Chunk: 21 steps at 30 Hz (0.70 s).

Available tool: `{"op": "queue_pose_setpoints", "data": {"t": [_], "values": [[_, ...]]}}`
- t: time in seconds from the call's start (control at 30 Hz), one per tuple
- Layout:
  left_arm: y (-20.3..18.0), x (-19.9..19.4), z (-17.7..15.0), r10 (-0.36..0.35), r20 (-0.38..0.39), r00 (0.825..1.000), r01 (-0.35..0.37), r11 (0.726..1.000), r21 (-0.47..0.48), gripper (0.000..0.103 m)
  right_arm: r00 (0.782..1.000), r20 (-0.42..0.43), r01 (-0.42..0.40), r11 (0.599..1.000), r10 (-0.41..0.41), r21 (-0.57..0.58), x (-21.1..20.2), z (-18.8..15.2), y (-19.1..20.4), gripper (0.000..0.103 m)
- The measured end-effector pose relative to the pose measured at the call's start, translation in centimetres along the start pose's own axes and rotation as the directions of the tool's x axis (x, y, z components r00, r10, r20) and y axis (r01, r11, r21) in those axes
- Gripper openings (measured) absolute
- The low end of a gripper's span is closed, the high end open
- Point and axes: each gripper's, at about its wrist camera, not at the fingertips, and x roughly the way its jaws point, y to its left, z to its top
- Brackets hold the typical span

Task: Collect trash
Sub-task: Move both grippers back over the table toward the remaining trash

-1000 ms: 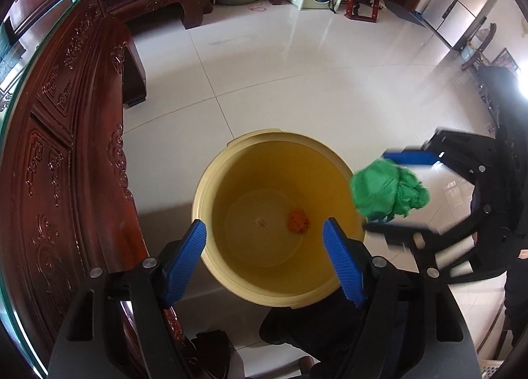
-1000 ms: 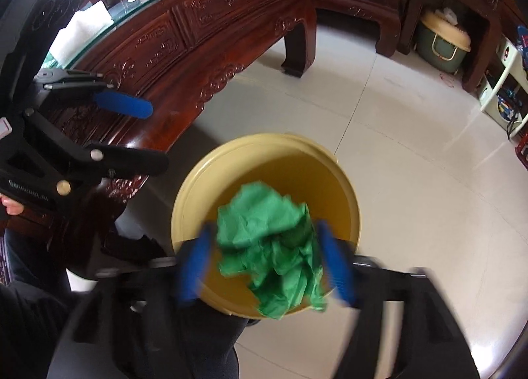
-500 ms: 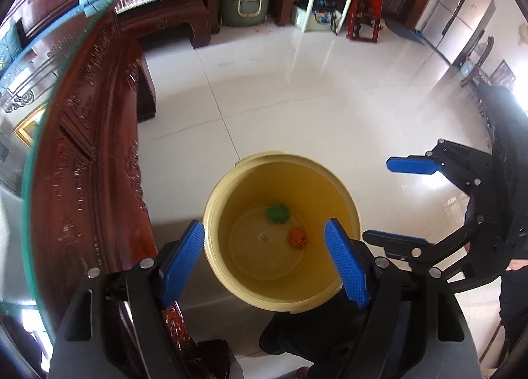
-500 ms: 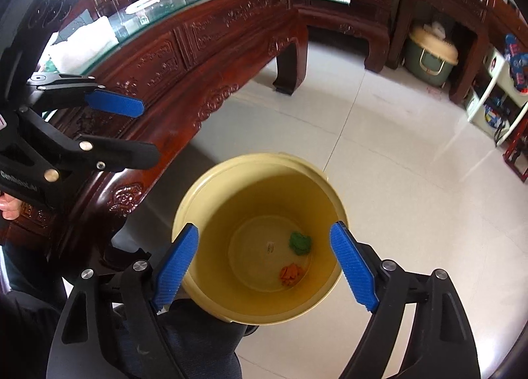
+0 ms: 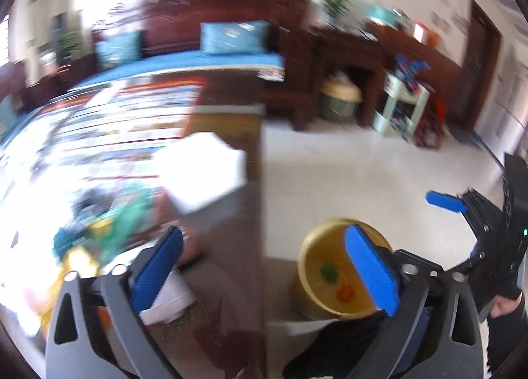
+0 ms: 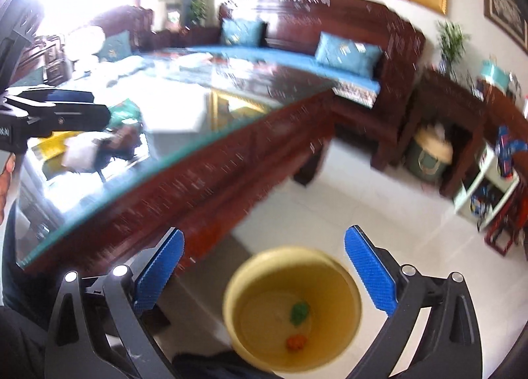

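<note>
A yellow bucket (image 6: 292, 309) stands on the floor beside the table; it also shows in the left wrist view (image 5: 316, 276). In it lie a green paper ball (image 6: 299, 311) and an orange ball (image 6: 296, 342). My right gripper (image 6: 264, 276) is open and empty above the bucket. My left gripper (image 5: 264, 273) is open and empty, over the table's edge. On the table's glass top (image 6: 109, 181) lie blurred pieces of trash: green and yellow scraps (image 5: 109, 230) and white paper (image 5: 201, 174).
A dark carved wooden table (image 6: 231, 164) with a glass top fills the left. A wooden sofa with blue cushions (image 6: 346, 52) stands behind. A lidded green bin (image 6: 425, 157) and a white shelf (image 6: 488, 177) stand at the far right on the white tiled floor.
Both grippers have tilted up from the bucket toward the table and room. The green ball, held by the right gripper a second ago, lies in the bucket.
</note>
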Motion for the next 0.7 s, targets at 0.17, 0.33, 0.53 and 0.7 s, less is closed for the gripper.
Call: {"op": "queue_pose_setpoints", "data": {"t": [0.17, 0.33, 0.53, 0.7], "values": [[5.4, -5.3, -2.3, 0.143, 0.05, 0.988, -0.138, 0.986, -0.098, 0.099, 0.997, 0.081, -0.014, 0.997, 0.02, -0.073, 0.0, 2.3, 6.0, 0.095], [10.8, -7.6, -4.1, 0.22, 0.05, 0.974, -0.206, 0.958, -0.201, 0.099, 0.983, 0.068, -0.172, 0.985, 0.173, -0.023, 0.7, 4.7, 10.1, 0.095], [17.2, -7.9, -5.5, 0.275, 0.037, 0.961, -0.252, 0.92, -0.3, 0.099, 0.969, 0.079, -0.232, 0.972, 0.235, -0.04, 1.5, 6.8, 15.5, 0.095], [19.9, -5.5, -4.4, 0.283, 0.016, 0.959, -0.267, 0.922, -0.281, 0.099, 0.967, 0.063, -0.246, 0.968, 0.248, -0.037, 3.0, 8.1, 17.4, 0.095]]}}
